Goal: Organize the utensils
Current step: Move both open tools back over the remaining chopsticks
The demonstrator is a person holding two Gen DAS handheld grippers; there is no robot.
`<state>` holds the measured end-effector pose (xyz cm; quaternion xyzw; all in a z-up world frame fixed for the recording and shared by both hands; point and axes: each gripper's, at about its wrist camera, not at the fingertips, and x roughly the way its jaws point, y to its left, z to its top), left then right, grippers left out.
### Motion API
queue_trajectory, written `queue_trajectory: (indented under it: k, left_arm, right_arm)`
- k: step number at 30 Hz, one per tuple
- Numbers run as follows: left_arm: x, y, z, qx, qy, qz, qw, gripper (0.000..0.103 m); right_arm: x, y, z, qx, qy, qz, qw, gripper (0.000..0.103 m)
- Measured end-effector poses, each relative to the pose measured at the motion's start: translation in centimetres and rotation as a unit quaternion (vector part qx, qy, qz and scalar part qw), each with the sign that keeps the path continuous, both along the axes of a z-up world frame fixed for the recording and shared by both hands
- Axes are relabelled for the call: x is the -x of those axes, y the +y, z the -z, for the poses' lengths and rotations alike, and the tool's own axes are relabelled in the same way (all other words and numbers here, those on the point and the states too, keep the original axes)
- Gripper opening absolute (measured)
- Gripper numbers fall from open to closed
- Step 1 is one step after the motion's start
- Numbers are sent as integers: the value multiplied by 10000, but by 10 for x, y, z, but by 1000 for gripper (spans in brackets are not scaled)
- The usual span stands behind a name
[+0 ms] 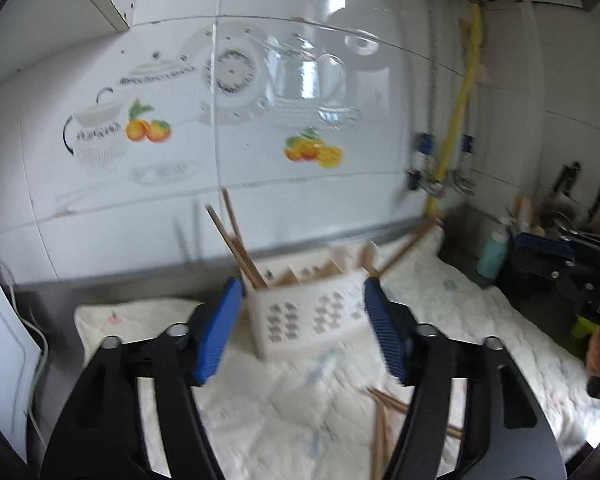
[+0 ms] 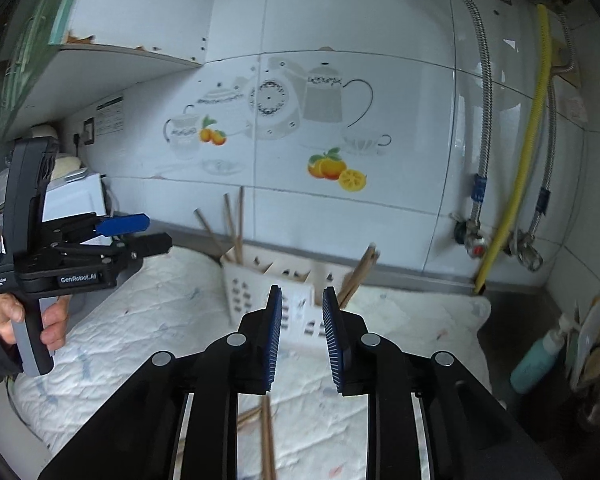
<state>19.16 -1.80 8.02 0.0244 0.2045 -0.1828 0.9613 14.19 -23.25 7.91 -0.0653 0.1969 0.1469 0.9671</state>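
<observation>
Chopsticks part sorted, both grippers empty over the padded counter

Left gripper (image 1: 304, 320) stands wide open with nothing between its blue pads, the white perforated caddy (image 1: 312, 312) straight ahead of its tips and framed by them; right gripper (image 2: 301, 340) is parted by a narrow gap, also holding nothing, with the same caddy just beyond its tips. Several wooden chopsticks (image 1: 236, 244) stand tilted in the caddy's end compartment, ahead and to the left of the left gripper; another bundle (image 2: 358, 276) leans out of the far end, ahead and slightly right of the right gripper. Loose chopsticks (image 2: 266, 436) lie on the quilted white cloth (image 2: 148, 320) beneath the right gripper's fingers. A hand (image 2: 28, 320) grips the left tool's handle, well to the left of the right gripper
</observation>
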Motion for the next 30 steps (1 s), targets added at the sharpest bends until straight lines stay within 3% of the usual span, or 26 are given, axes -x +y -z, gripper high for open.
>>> queue_trajectory:
  k: [5,7,10,18,23,30]
  left_arm:
    - [38,3,9,107,-223,-168,9996,91]
    - [56,3,13,106,-360,-253,9990,94]
    - [69,2,23,119,-326,-189,9992,94]
    - [100,2,69,101,222,48,9997,94]
    - [113,7,105,-39,619,-17,9981,93]
    - [127,11,138,-347,891,26,9954,85]
  right_arm:
    - [34,0,19,-27,22,1,10000,23]
    - [47,-1,32,28,102,11,9999,25]
    - [62,-6,55,-99,382,9,9992,26]
    - [86,-19,126,-64,1227,197,9922,25]
    - [94,-28,159,-74,1589,274,9869,14]
    - [91,-31,188,33,1876,312,9817,9]
